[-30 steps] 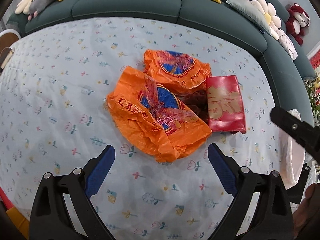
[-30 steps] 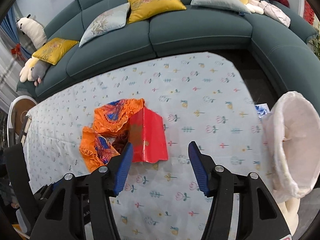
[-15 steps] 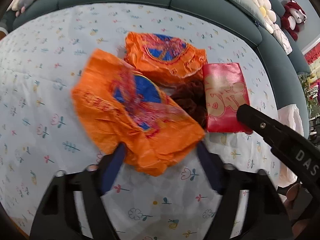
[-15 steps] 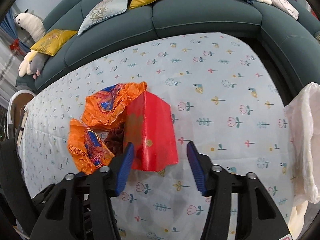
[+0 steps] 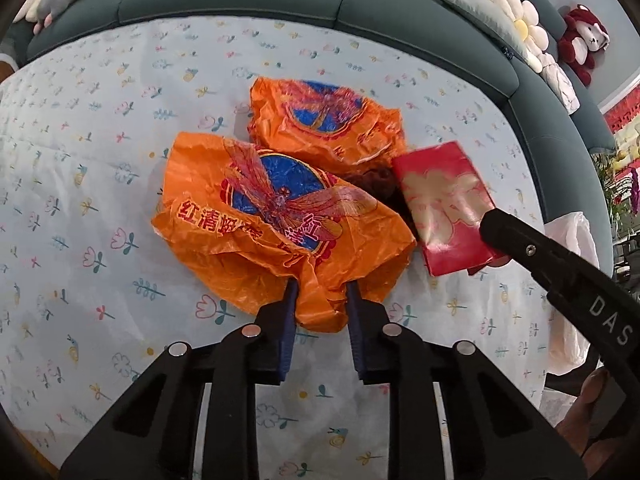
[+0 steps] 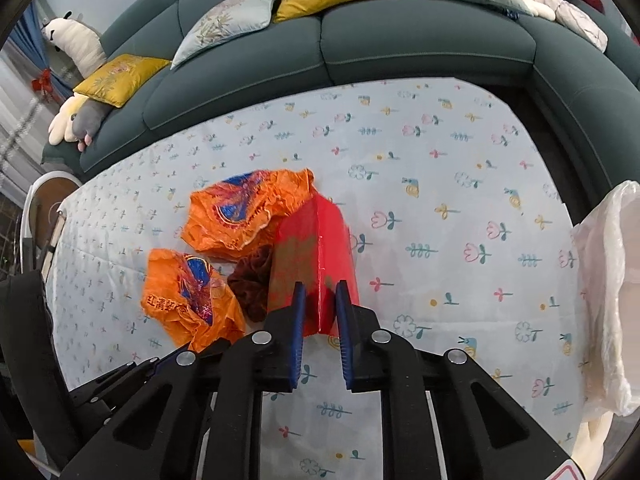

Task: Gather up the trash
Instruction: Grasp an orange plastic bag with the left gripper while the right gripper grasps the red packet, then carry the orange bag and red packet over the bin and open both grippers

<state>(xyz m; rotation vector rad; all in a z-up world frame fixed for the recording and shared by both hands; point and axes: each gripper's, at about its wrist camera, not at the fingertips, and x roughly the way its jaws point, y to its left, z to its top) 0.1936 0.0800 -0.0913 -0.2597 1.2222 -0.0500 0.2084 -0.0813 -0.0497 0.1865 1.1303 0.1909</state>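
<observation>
Two crumpled orange plastic bags, a red packet and a dark brown clump lie together on a floral tablecloth. My left gripper is closing its jaws on the near edge of the nearer orange bag, and the plastic bunches between the blue pads. The second orange bag lies just behind it. My right gripper is closing its jaws on the near edge of the red packet, whose fold stands up between the pads. The brown clump sits between the packet and the orange bags.
A white plastic bin bag hangs open past the table's right edge. A teal sofa with cushions and soft toys curves round the far side. The tablecloth is bare to the right of the trash. A chair stands at the left.
Both grippers have gone from wide open to closed in on the trash: the left on the nearer orange bag, now bunched and lifted at its edge, the right on the red packet.
</observation>
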